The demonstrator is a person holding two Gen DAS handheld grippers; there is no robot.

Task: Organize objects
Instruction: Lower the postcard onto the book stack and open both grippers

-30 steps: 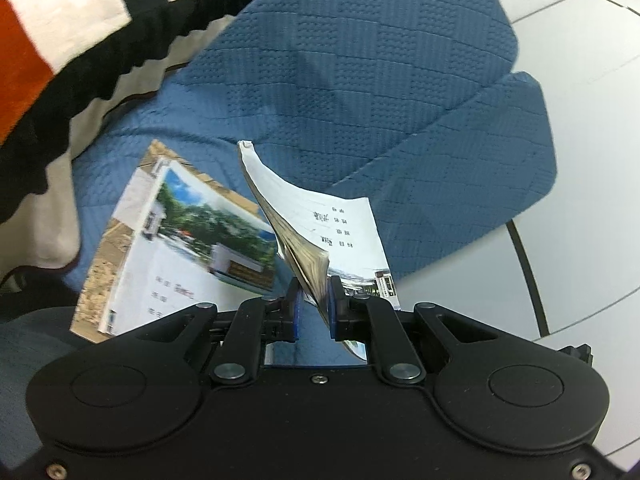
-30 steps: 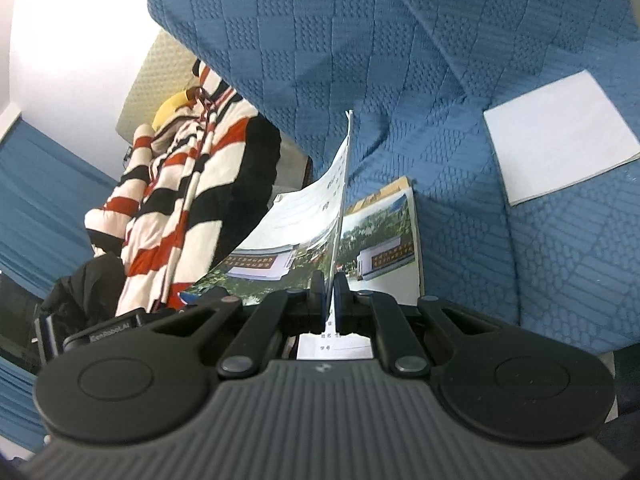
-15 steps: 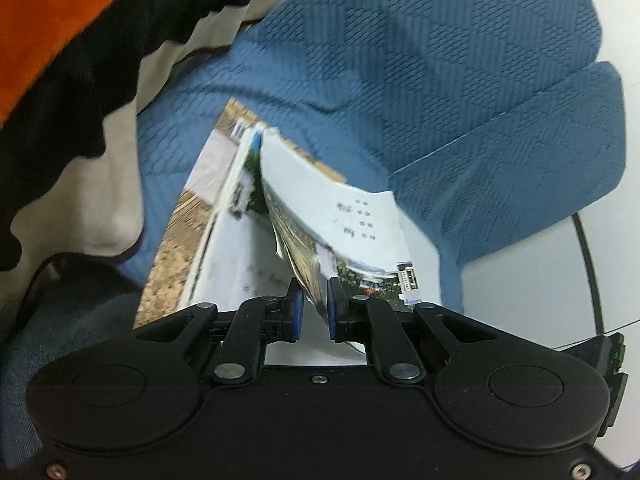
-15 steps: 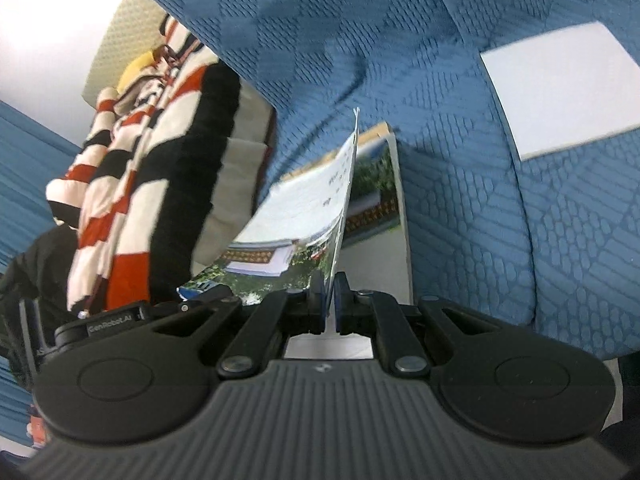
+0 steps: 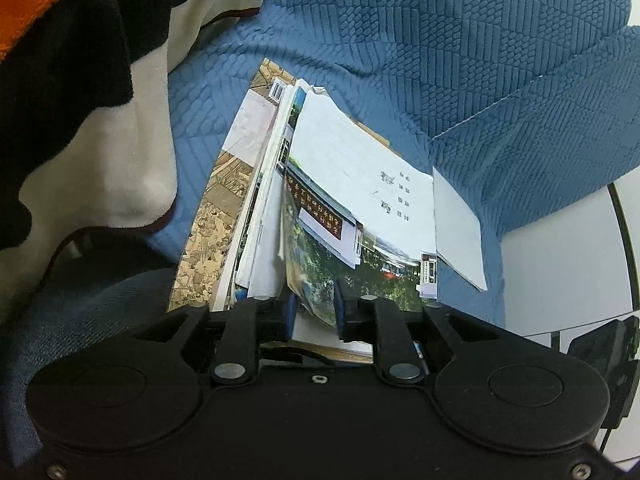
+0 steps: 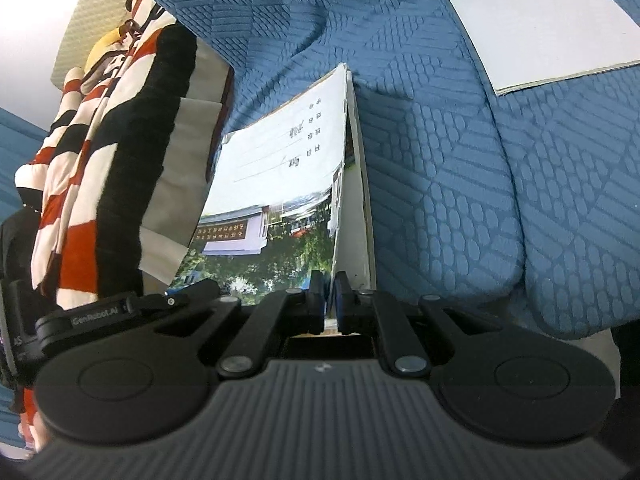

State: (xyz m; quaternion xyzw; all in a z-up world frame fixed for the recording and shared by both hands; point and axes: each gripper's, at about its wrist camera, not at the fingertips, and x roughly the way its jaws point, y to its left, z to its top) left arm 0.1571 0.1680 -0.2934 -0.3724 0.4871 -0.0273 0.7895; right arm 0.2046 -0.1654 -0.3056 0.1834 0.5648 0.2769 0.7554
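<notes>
A thin booklet (image 5: 360,184) with a white top and a photo of a building and trees on its cover lies tilted on a stack of books (image 5: 224,216). The stack rests on a blue sofa cushion (image 5: 440,60). My left gripper (image 5: 315,312) is at the booklet's near corner. Its jaws are opening, and the curled corner sits loosely between the blue pads. My right gripper (image 6: 330,300) is shut on the same booklet's (image 6: 280,168) near right edge, lifting that side slightly off the book below.
A striped orange, black and cream blanket (image 5: 80,100) lies bunched beside the stack on the left (image 6: 100,152). A white booklet (image 6: 548,28) lies further back on the sofa. White floor (image 5: 560,264) shows past the cushion's edge.
Both grippers have come down with the booklet, which went from standing upright to lying almost flat on the stack. The left pads have moved apart; the right pads remain together.
</notes>
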